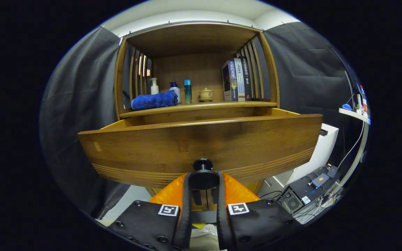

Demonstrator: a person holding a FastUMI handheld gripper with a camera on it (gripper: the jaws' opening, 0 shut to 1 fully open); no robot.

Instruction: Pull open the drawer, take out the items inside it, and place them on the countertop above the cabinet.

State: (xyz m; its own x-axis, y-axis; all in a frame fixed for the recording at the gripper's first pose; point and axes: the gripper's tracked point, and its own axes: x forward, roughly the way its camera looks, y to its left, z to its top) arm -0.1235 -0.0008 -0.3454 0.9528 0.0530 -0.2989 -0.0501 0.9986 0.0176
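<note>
Here, the gripper (pixel 203 180) is clamped with both fingers on the dark knob (pixel 203 174) of the drawer (pixel 201 146), which stands pulled out below the countertop (pixel 201 106).

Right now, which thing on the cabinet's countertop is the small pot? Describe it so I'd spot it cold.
Start at the wooden cabinet, whose drawer stands pulled out, the hand-held gripper closed around its knob. On the countertop above, look between the teal bottle and the books. The small pot is squat, tan and lidded, the only ceramic-looking piece there.
</note>
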